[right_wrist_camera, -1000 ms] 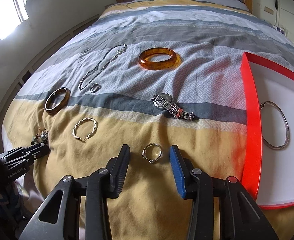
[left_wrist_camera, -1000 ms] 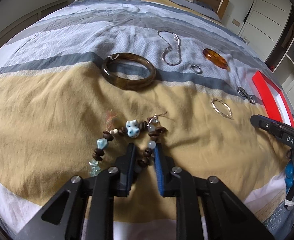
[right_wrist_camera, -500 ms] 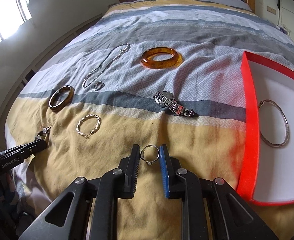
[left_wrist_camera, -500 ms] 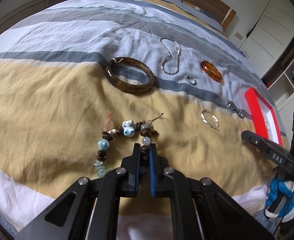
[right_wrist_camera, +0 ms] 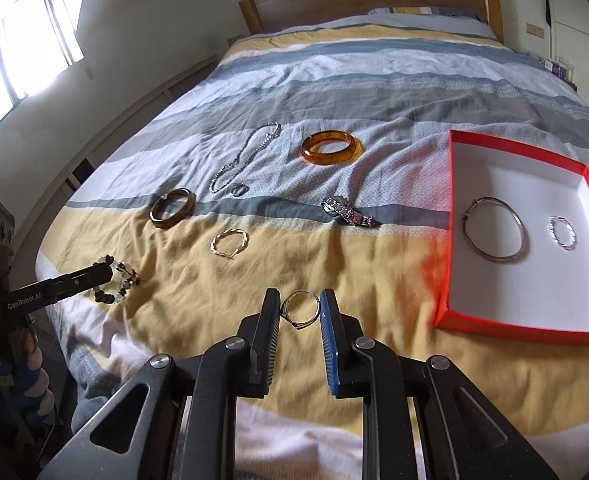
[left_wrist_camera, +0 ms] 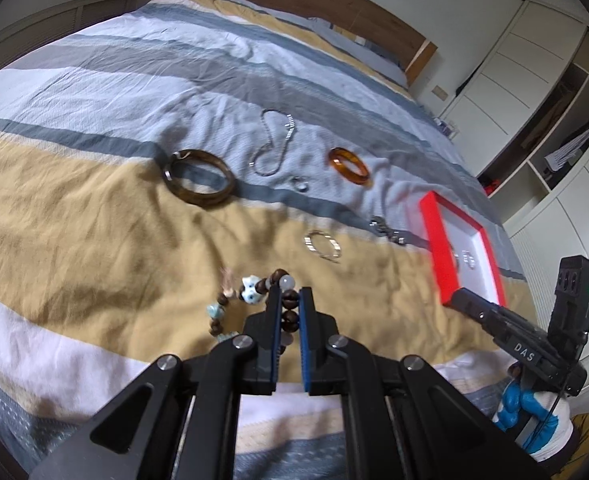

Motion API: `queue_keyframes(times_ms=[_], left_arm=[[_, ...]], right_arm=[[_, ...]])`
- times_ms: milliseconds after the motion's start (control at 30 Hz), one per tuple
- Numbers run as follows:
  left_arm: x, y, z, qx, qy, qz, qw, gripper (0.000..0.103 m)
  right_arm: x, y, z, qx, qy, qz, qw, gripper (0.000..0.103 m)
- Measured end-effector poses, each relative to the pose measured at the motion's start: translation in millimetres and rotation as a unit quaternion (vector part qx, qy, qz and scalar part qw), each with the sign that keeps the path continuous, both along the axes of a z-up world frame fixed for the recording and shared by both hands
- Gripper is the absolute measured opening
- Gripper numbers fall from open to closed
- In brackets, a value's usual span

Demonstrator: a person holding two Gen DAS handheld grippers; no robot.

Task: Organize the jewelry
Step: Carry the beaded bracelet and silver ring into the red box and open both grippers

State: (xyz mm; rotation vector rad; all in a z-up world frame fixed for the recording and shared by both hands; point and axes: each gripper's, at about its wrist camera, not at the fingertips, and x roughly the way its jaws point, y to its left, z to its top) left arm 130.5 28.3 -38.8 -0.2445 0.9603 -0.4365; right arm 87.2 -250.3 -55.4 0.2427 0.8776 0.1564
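**Both grippers clamped on jewelry over the striped bed**

The left gripper (left_wrist_camera: 290,300) is closed narrowly on the brown-and-pale-blue beaded bracelet (left_wrist_camera: 254,294), whose loose beads trail toward 9 o'clock over the yellow band of the striped bedspread (left_wrist_camera: 94,240). Beyond it, at 11 o'clock, lies the dark brown wooden bangle (left_wrist_camera: 199,178); at 12 o'clock the silver chain (left_wrist_camera: 272,146); at 1 o'clock the amber resin bangle (left_wrist_camera: 349,166) and the twisted silver hoop (left_wrist_camera: 323,245). The right gripper (right_wrist_camera: 300,308) pinches a thin silver ring (right_wrist_camera: 301,309) between its pads, just above the bedspread. At 2 o'clock from it sits the red-rimmed white tray (right_wrist_camera: 450,216), holding a large thin silver bangle (right_wrist_camera: 496,234) and a small twisted silver ring (right_wrist_camera: 562,233).
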Motion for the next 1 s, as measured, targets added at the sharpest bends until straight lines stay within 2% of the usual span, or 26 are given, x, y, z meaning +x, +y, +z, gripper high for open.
queue_keyframes(times_ms=[233, 533, 767, 1000], left_arm=[[-24, -31, 33, -0.016, -0.025, -0.038, 0.9988, 0.007], [-38, -106, 67, -0.021, -0.046, -0.120, 0.9914, 0.007], [-26, -186, 73, -0.023, -0.047, -0.189, 0.9806, 0.007], [2, -264, 66, -0.039, -0.039, -0.237, 0.9699, 0.007]], right_arm=[[-40, -22, 27, -0.001, -0.033, -0.026, 0.999, 0.020], [-69, -76, 44, -0.005, -0.062, -0.078, 0.995, 0.020], [-71, -129, 38, -0.009, -0.061, -0.117, 0.991, 0.020], [-49, -172, 15, -0.012, -0.039, -0.144, 0.989, 0.020]])
